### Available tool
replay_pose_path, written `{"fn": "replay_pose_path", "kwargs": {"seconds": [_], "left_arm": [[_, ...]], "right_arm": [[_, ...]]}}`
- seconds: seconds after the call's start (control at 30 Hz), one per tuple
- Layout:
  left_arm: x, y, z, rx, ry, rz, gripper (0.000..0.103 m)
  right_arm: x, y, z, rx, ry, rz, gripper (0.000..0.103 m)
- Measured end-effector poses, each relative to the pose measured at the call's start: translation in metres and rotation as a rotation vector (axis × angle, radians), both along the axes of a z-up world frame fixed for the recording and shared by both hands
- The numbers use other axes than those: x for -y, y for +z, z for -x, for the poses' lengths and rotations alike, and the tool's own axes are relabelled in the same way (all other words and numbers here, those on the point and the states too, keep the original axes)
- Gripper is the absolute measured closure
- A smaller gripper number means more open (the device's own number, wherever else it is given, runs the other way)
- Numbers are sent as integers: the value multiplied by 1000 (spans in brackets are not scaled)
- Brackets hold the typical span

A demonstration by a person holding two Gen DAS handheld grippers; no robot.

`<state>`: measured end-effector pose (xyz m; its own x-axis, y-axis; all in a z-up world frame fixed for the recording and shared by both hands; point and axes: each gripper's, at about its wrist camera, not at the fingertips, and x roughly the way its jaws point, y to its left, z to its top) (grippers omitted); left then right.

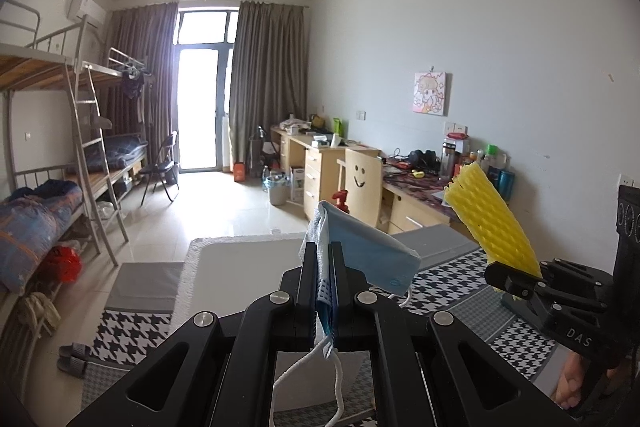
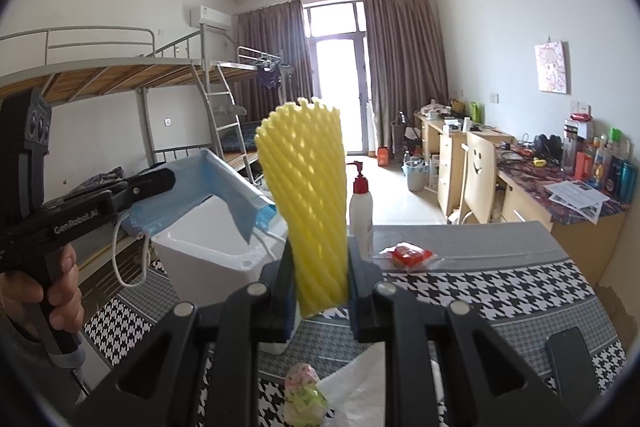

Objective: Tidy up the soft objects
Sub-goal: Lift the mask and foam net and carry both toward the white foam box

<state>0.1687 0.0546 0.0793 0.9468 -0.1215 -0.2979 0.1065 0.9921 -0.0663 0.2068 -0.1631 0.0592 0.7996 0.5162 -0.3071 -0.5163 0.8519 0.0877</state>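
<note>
My left gripper (image 1: 322,259) is shut on a blue face mask (image 1: 372,251) and holds it upright above the white foam box (image 1: 240,267); its white ear loops hang down. The mask (image 2: 224,187) and left gripper (image 2: 160,183) also show in the right wrist view, over the box (image 2: 216,239). My right gripper (image 2: 320,267) is shut on a yellow foam net sleeve (image 2: 308,187), which stands upright. The sleeve (image 1: 492,219) and right gripper (image 1: 508,277) show at the right of the left wrist view.
The table has a houndstooth cloth (image 2: 500,291). On it are a white pump bottle with a red top (image 2: 360,211), a red packet in clear wrap (image 2: 408,255), a white plastic bag (image 2: 360,395), a small patterned bundle (image 2: 306,395) and a dark phone (image 2: 572,359). Desks and bunk beds stand behind.
</note>
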Motion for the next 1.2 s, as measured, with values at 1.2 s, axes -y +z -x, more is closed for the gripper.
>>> {"fn": "replay_pose_path", "kwargs": {"seconds": [1.2], "left_arm": [[-39, -8, -44, -85, 153, -6, 98]], "right_arm": [[-67, 13, -48, -41, 118, 73, 79]]}}
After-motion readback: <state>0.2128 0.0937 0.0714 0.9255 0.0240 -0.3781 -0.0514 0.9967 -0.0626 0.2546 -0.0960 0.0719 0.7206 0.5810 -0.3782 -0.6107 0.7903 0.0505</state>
